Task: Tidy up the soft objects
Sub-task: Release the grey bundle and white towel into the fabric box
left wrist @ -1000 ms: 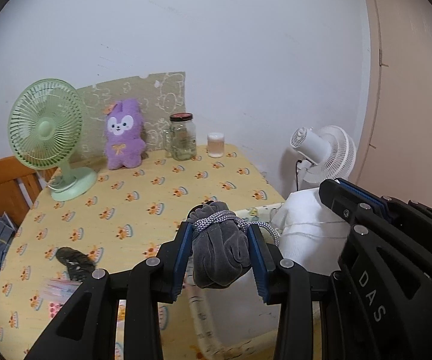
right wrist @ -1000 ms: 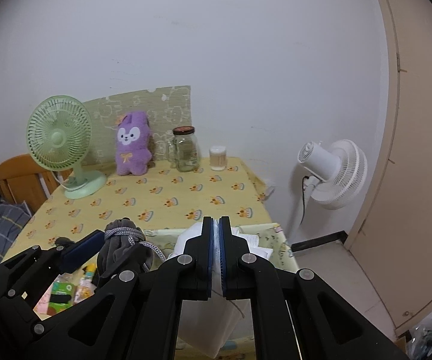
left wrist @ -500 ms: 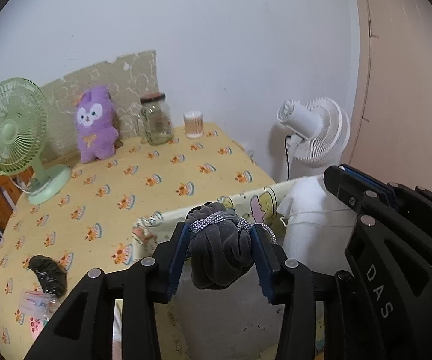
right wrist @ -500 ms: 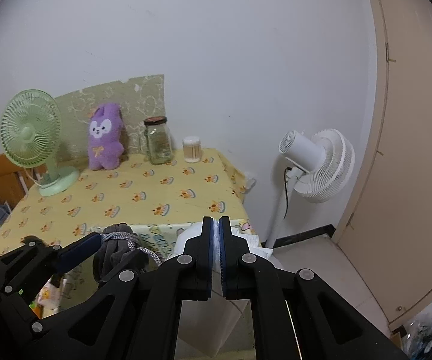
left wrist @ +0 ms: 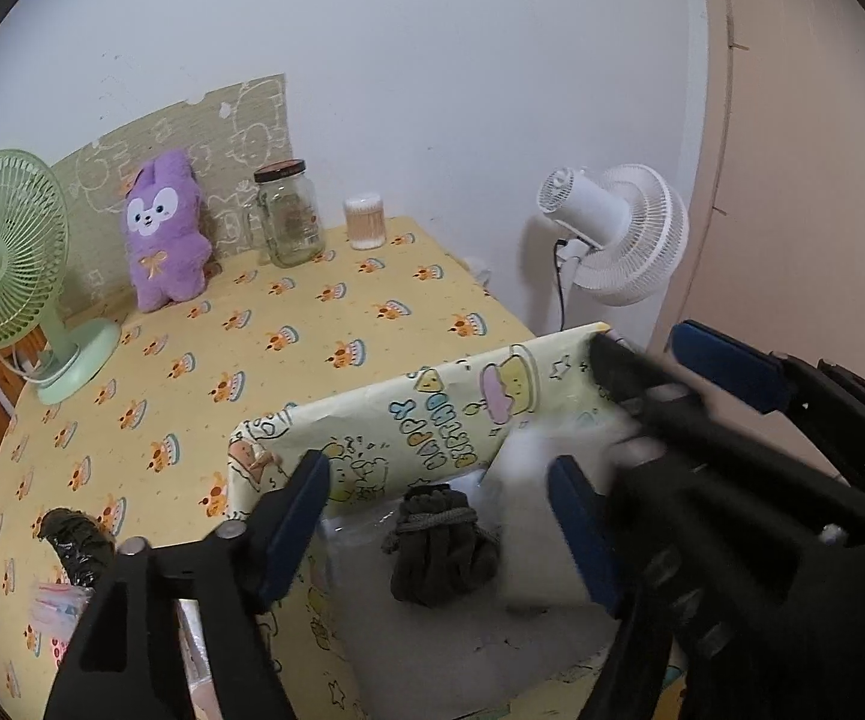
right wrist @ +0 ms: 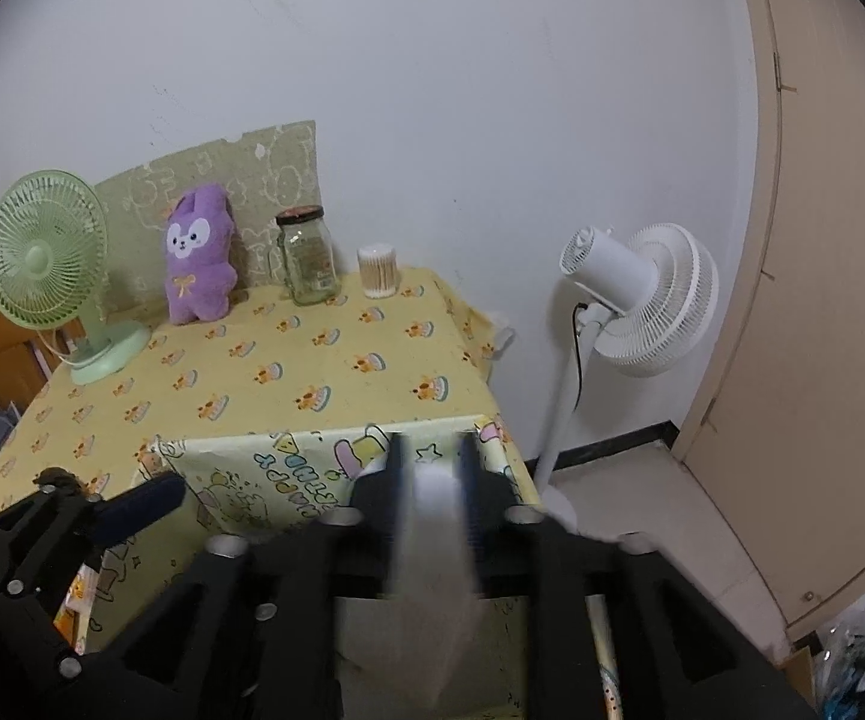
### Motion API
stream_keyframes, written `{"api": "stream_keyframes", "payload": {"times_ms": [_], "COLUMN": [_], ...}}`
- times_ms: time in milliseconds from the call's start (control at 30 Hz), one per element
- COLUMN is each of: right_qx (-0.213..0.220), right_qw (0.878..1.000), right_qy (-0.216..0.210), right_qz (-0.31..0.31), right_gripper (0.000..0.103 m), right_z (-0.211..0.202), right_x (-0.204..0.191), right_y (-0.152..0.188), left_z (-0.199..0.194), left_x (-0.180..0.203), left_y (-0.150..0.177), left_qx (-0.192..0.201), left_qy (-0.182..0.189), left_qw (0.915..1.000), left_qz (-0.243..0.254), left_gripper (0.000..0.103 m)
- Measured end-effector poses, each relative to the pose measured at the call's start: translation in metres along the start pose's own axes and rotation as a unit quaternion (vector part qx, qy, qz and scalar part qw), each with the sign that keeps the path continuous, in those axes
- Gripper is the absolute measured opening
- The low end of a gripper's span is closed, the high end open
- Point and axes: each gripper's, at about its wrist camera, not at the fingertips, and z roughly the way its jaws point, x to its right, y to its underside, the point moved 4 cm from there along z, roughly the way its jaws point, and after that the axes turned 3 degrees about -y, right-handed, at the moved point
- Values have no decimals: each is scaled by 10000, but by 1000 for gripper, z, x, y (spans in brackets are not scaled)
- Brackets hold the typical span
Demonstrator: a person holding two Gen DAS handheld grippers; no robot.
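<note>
Quite a bit is hard to read here. The right gripper (right wrist: 432,468) is smeared by motion blur in both views, and the white soft item (right wrist: 435,534) between its jaws is just a pale streak, so its shape can't be made out. The floor of the yellow cartoon-print storage box (left wrist: 432,420) is mostly hidden behind the gripper bodies, and the box's near wall is cut off by the frame edge. A black object (left wrist: 75,543) at the table's near left is half covered by the left gripper's frame.

The left gripper (left wrist: 438,519) is seen spread wide, its jaws having just been opening, with nothing pinched. The dark grey bundle tied with cord (left wrist: 441,546) is let go: it is seen down inside the box, between the blue pads (left wrist: 297,525) but clear of both.

The right gripper's jaws have also just been opening and are parted partway. The white item is seen in the gap over the box; whether the pads are touching it can't be told through the blur.
</note>
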Motion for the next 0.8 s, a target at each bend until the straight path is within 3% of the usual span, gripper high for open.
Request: {"api": "stream_keyframes", "payload": {"times_ms": [100,467,800], "right_qx": [-47,-48,65], "right_qw": [10000,10000,9999], "right_qy": [-22,-15,-46], "right_qz": [33,70,83], "right_gripper": [64,91,95], "right_z": [0,-15,-36], "right_x": [1,-3,-12], "right_y": [1,5,4], "left_z": [-3,-16,-38], "left_x": [2,1,-6], "left_y": [0,2,5], "left_qx": [65,313,467], "left_qy": [20,-29,40], "left_qw": [10000,9995,9989], "left_qz": [43,86,51], "left_gripper": [90,96,98]}}
